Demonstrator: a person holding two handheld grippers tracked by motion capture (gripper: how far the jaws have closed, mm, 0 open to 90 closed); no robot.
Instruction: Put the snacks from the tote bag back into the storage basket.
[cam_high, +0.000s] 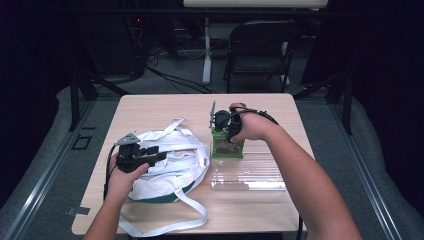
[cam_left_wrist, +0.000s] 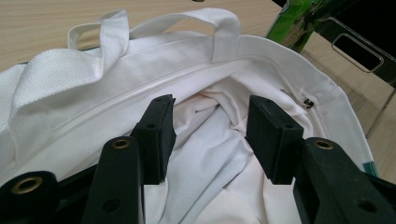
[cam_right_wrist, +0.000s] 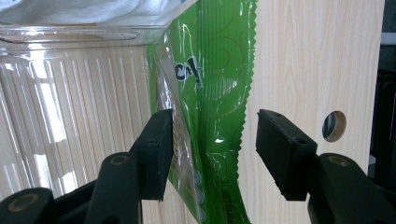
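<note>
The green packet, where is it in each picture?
High view: green packet stands mid-table, under the right hand-held gripper.
Left gripper view: top right corner, beyond the white bag.
Right gripper view: centre, between the open jaws.
Shared landmark: clear tray beside it.

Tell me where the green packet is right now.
In the high view the green packet stands right of centre on the table, at the far end of the clear plastic tray, right of the white bag, between the right gripper's open jaws.

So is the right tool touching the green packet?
Cannot tell. In the right gripper view the tool stands open around the green packet, its left jaw right beside the film, but no view shows contact or gap plainly.
</note>
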